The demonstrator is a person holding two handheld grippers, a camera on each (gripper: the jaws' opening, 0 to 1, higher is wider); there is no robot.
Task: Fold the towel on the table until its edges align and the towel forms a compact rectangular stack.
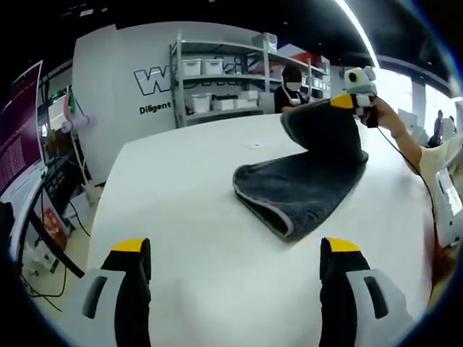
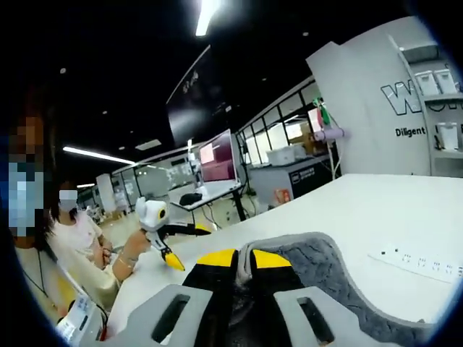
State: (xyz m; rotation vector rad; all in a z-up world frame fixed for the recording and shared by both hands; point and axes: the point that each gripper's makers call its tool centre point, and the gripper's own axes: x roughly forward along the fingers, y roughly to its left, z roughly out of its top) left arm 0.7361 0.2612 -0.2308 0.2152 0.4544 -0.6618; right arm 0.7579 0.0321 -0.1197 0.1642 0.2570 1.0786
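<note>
The grey towel [image 1: 304, 184] is lying on the white surface [image 1: 188, 217], with one side already folded over. The right tool [image 1: 352, 100] is pinching the far corner of the towel and lifting it up off the surface. In the right gripper view, its jaws are squeezing tight on the towel [image 2: 318, 264]. The left tool [image 1: 235, 253] is hanging over the bare surface near the towel, with its jaws spread wide and holding nothing. A power strip [image 2: 416, 264] is lying on the surface just beside the towel.

White table [image 1: 188, 217]; grey towel [image 1: 304, 184] partly on it; power strip [image 2: 416, 263] flat.
</note>
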